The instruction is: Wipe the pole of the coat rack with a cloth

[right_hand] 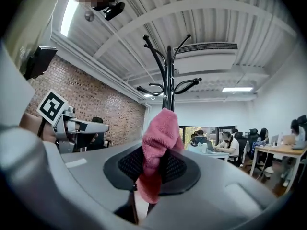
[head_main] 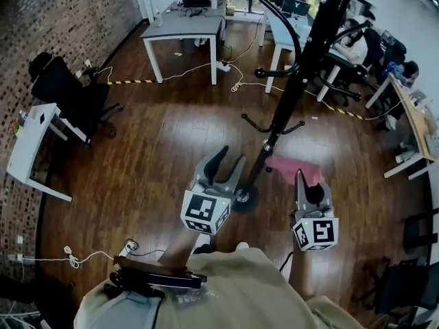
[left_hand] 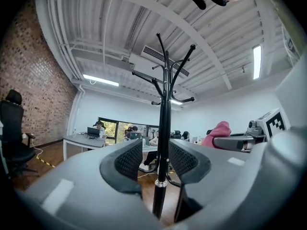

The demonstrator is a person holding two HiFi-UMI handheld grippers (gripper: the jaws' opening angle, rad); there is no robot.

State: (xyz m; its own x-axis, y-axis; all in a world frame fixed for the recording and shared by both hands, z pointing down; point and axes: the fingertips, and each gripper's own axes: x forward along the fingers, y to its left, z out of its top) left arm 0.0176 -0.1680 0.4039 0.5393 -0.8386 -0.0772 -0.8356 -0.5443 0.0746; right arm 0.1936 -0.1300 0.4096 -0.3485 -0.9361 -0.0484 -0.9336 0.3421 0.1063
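Note:
The black coat rack pole [head_main: 302,64] rises from a round base [head_main: 244,199] on the wood floor, with curved hooks up its length. My left gripper [head_main: 228,160] is open, its jaws on either side of the lower pole [left_hand: 161,143] without closing on it. Just right of the pole my right gripper [head_main: 302,177] is shut on a pink cloth [head_main: 296,168]. In the right gripper view the cloth [right_hand: 157,147] sticks up between the pads and hides the lower pole [right_hand: 168,75].
Grey desks [head_main: 184,29] with people at laptops stand at the back. A black office chair [head_main: 65,88] and a white table [head_main: 27,146] are at the left. More desks and chairs [head_main: 405,115] line the right. Cables [head_main: 75,256] trail on the floor.

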